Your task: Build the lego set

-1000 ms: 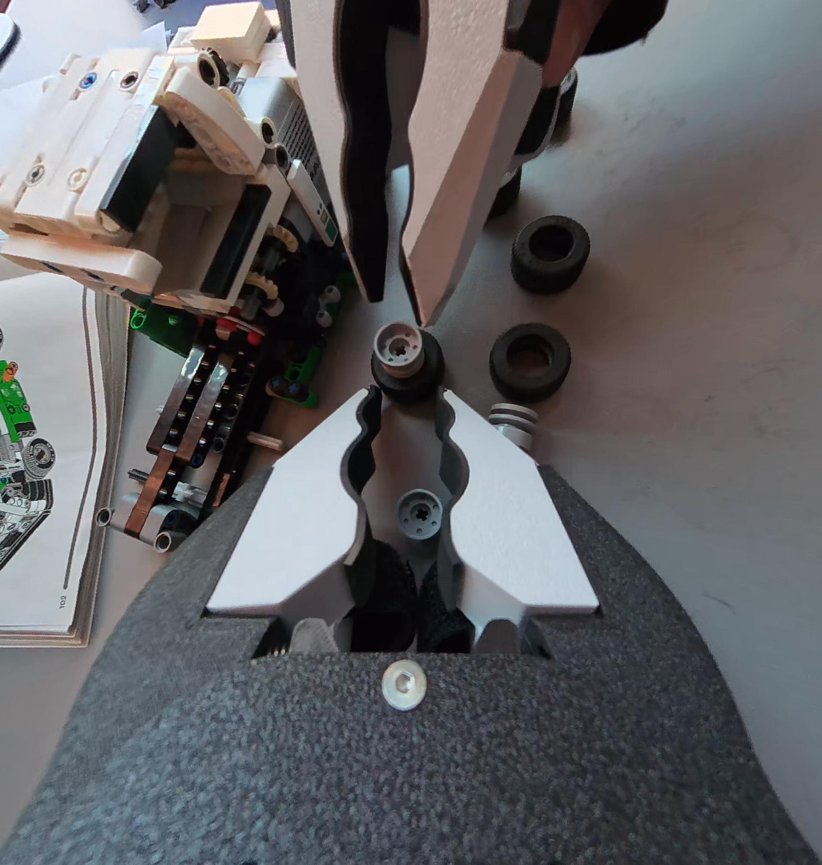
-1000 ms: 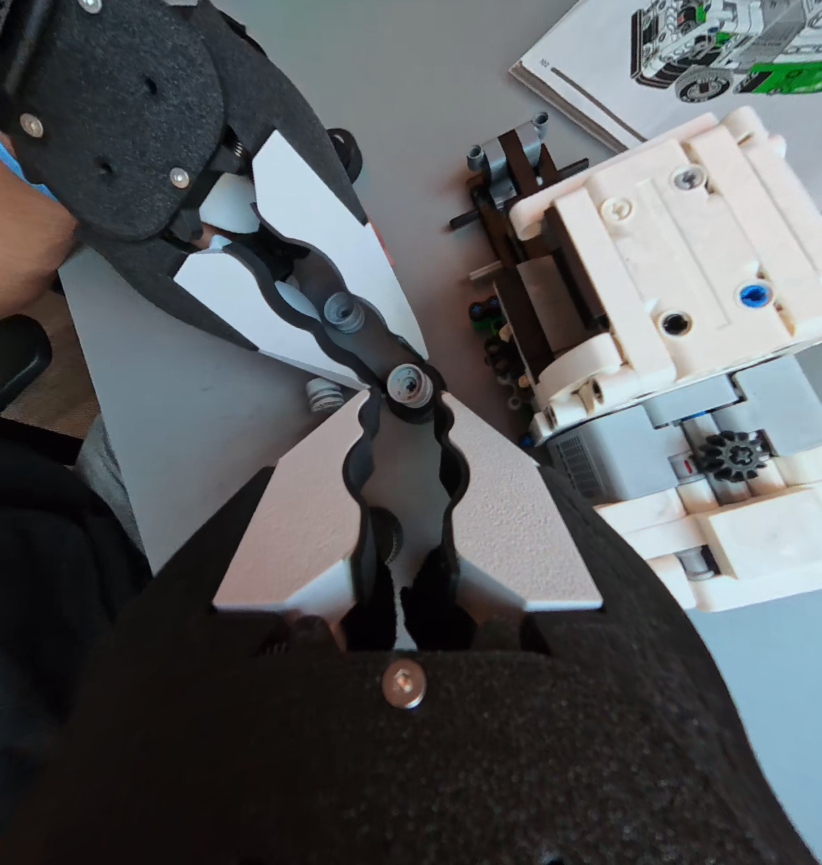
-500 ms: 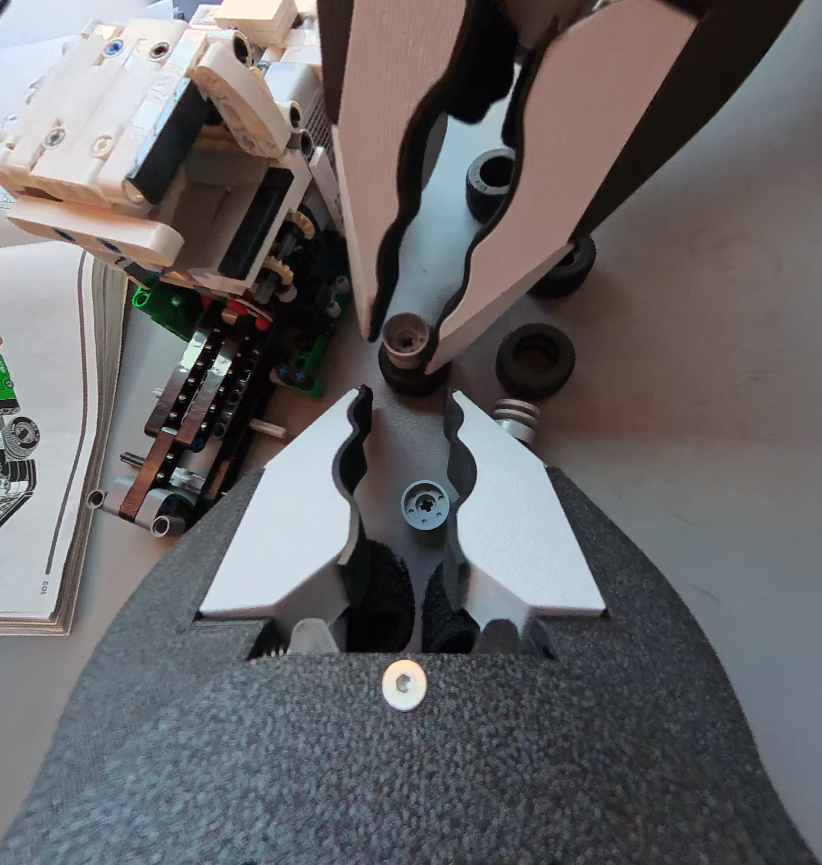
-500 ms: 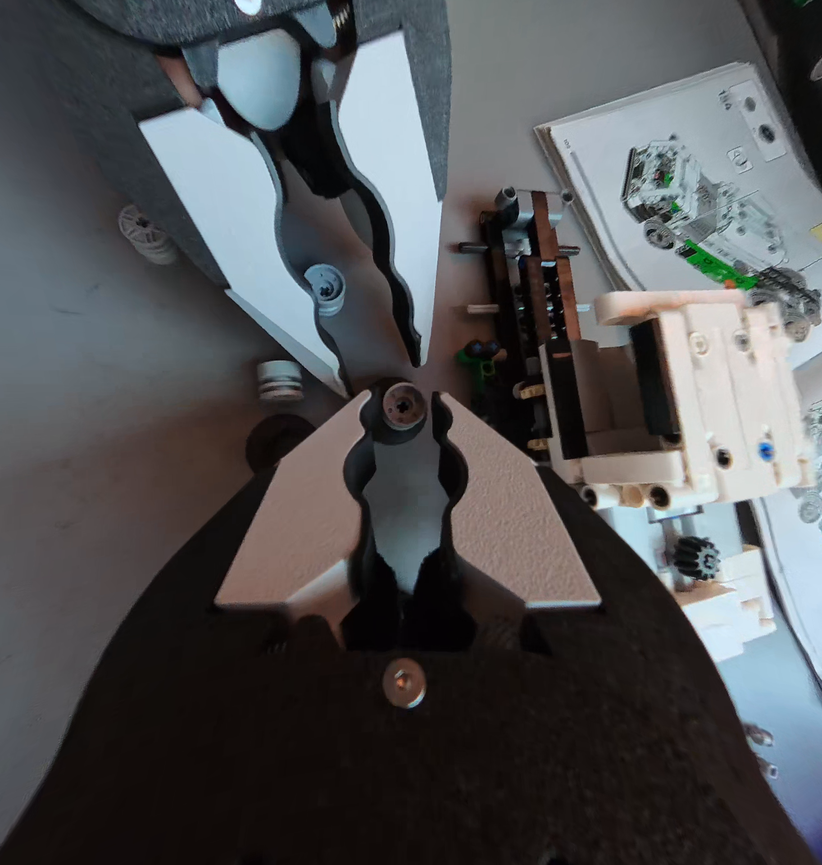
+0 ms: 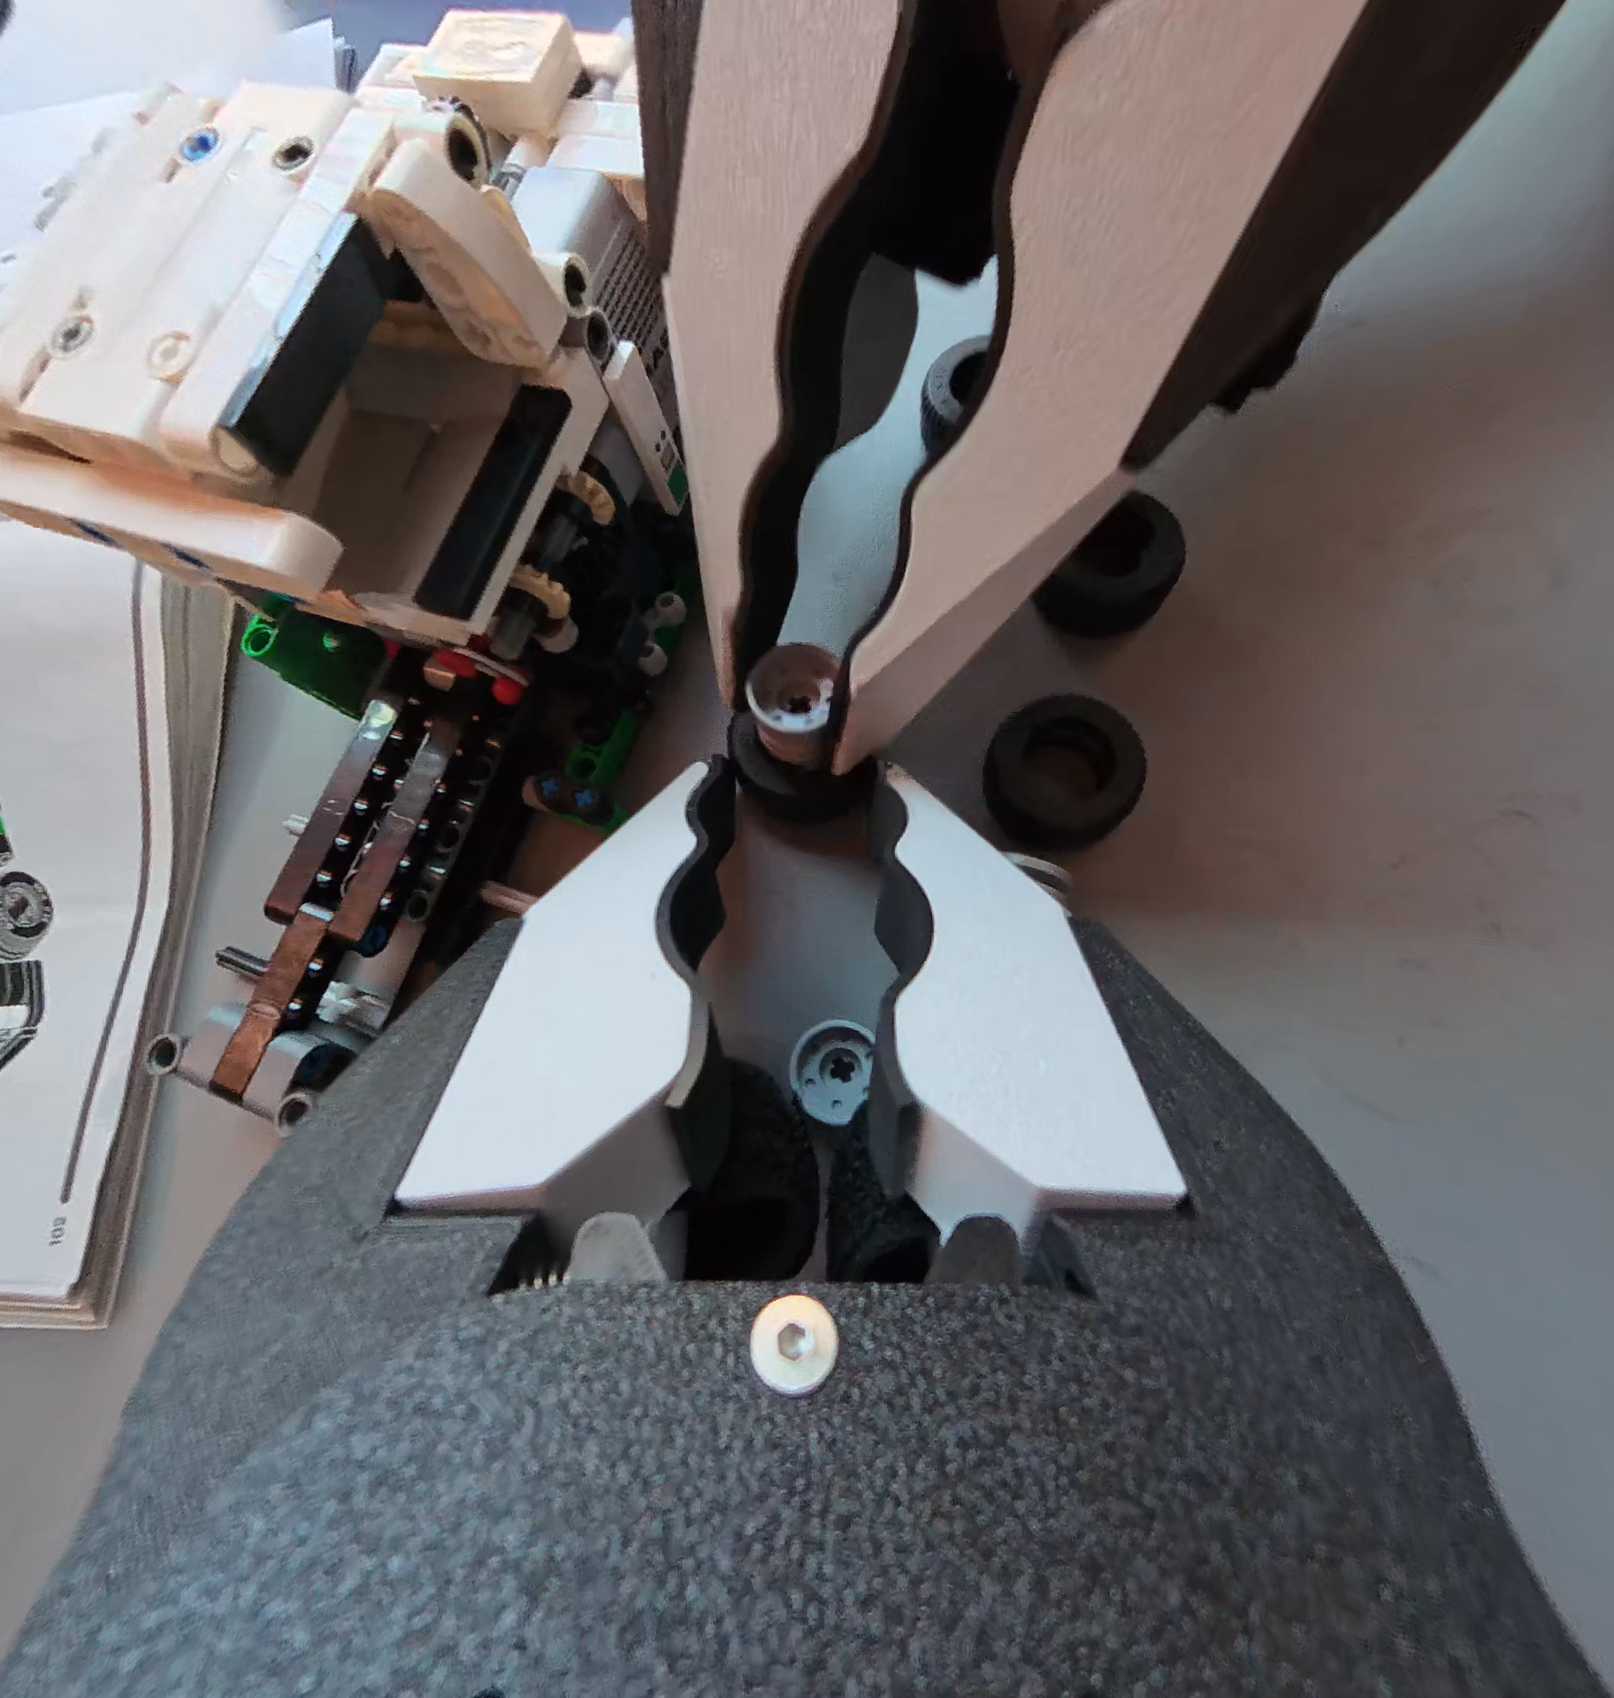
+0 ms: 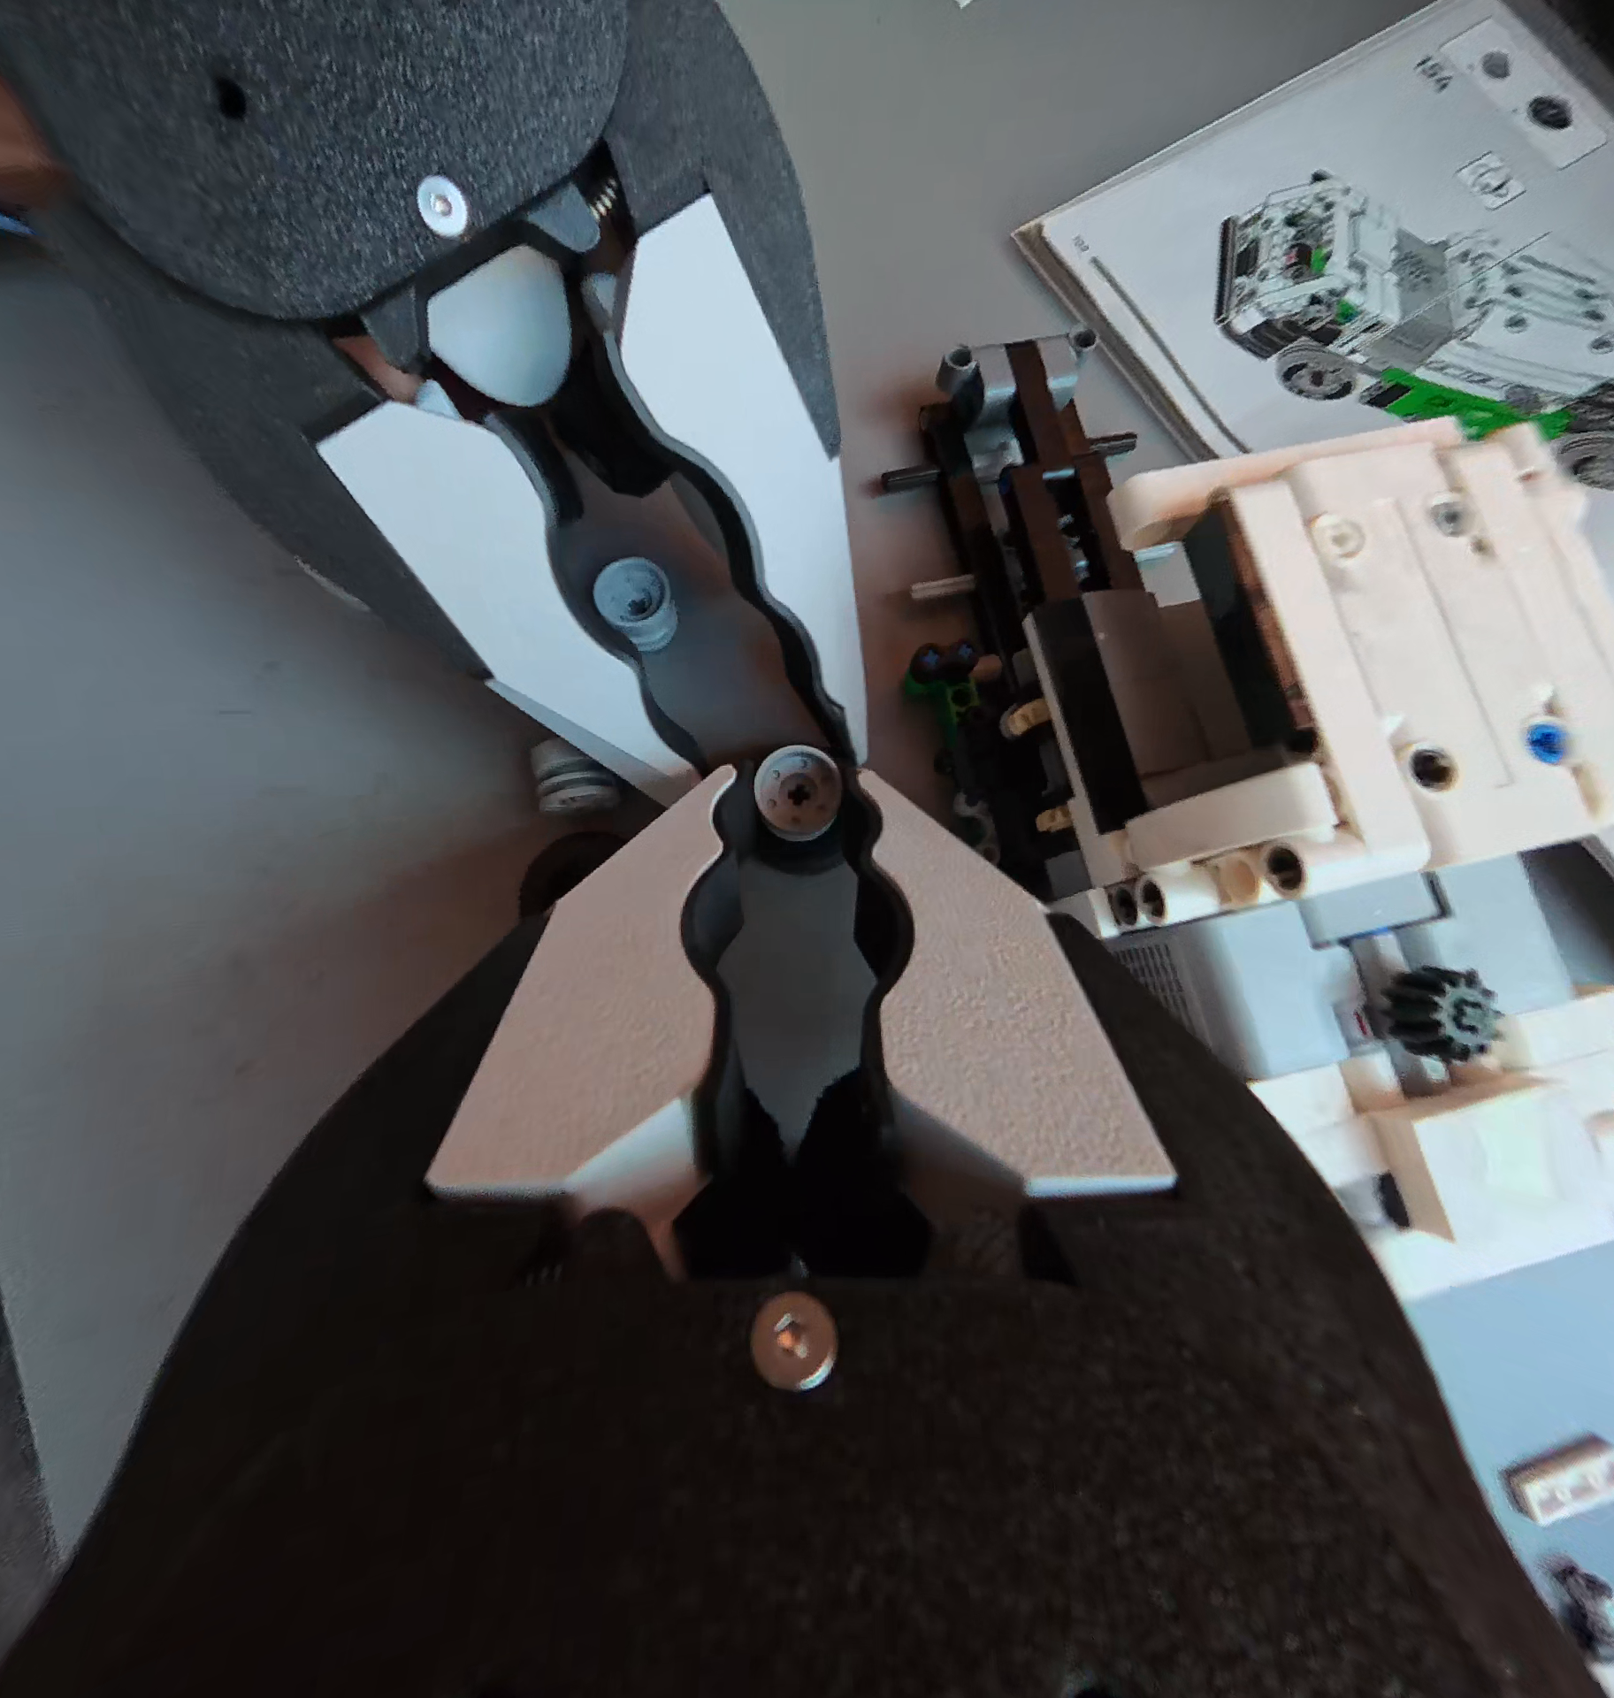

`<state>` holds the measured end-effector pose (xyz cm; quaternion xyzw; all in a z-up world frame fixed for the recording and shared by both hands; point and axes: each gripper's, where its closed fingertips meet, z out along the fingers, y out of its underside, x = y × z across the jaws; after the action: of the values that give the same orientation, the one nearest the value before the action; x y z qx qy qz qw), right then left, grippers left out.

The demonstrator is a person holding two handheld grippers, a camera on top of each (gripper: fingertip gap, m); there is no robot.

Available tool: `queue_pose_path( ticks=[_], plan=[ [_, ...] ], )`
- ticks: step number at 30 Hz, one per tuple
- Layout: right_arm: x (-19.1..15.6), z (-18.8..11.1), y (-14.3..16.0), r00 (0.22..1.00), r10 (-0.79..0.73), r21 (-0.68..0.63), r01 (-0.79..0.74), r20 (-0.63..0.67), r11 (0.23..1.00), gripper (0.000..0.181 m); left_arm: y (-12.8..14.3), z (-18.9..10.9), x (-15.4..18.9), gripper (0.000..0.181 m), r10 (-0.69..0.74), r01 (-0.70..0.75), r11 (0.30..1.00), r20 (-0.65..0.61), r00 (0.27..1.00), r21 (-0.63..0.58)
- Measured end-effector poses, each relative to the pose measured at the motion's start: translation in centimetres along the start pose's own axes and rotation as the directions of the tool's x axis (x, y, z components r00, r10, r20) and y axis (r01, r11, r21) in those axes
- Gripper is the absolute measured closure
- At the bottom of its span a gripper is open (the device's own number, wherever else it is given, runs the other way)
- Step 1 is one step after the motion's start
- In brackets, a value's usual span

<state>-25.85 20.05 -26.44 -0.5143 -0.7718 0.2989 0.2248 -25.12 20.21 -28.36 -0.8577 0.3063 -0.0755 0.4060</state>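
Lower part of the black tyre (image 5: pixel 789 798) behind the jaws; instruction booklet (image 5: pixel 68 919) cut off at left edge.

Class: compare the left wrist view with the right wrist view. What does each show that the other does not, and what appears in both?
Only the left wrist view shows the loose black tyres on the table. Only the right wrist view shows the black gear on the white truck model. Both show the grey wheel hub that the right gripper pinches over a tyre, the spare hub lying between the left gripper fingers, and the instruction booklet.
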Motion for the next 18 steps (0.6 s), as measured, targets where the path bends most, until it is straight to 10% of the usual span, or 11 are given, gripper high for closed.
queue_pose_path(
  ticks=[5, 10, 18],
  plan=[
    [-1.9, -4.7, -0.9, 0.995, 0.078, 0.107, -0.084, 0.055, 0.991, 0.164, -1.2, -2.1, -1.2, 0.154, 0.062, -0.070, 0.996, 0.127, 0.990, 0.059],
    [-8.8, -4.6, 4.7, 0.972, 0.051, -0.081, -0.034, 0.228, 0.996, 0.164, -4.4, -7.3, 1.3, 0.154, 0.059, -0.118, 0.959, 0.225, 0.973, 0.258],
    [-10.2, -3.9, 5.5, 0.988, 0.003, -0.102, 0.013, 0.156, 0.995, 0.164, -3.8, -10.9, 9.2, 0.154, 0.166, -0.264, 0.956, 0.510, 0.844, 0.125]
  ],
)
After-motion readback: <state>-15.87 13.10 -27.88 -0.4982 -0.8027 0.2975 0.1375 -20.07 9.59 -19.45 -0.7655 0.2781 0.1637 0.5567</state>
